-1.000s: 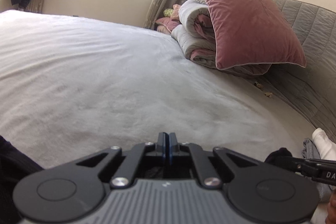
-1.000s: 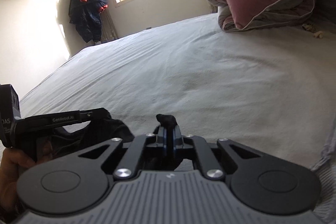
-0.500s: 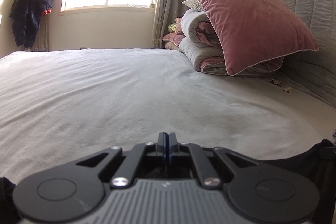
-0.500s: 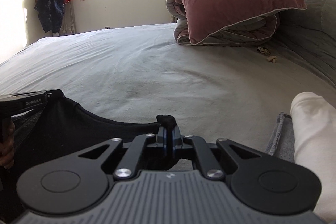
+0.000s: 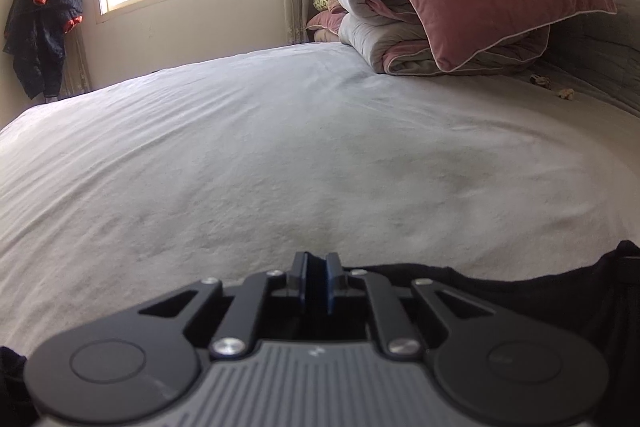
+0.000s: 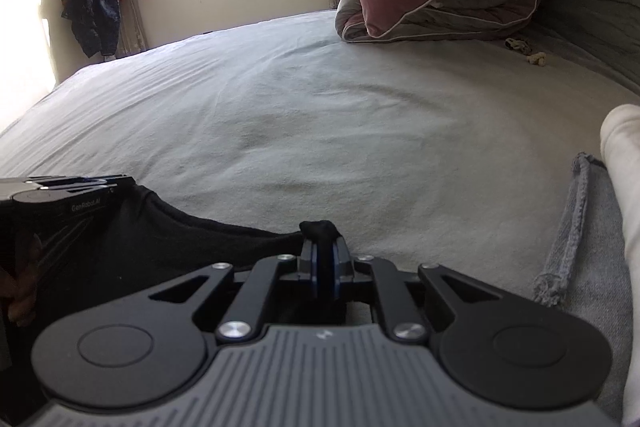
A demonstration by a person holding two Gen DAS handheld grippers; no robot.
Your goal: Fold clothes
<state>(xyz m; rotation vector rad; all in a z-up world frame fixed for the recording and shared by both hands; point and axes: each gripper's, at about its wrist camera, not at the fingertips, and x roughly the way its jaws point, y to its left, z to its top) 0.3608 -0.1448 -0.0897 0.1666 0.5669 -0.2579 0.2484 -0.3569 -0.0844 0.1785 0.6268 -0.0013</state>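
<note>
Letting go at both corners: my right gripper (image 6: 325, 259), jaws opening, has a nub of the black garment (image 6: 168, 235) between its pads; my left gripper (image 5: 316, 277) opens likewise. The top edge runs straight between them, low over the bed (image 6: 320, 107).

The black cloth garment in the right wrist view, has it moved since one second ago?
Yes. The black cloth garment went from bunched to spread flat on the grey bed sheet, toward the left gripper.

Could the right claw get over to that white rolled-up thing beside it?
Probably yes: the white roll lies close on its right with bare sheet between. But the right claw, jaws opening, still has black cloth between them.
</note>
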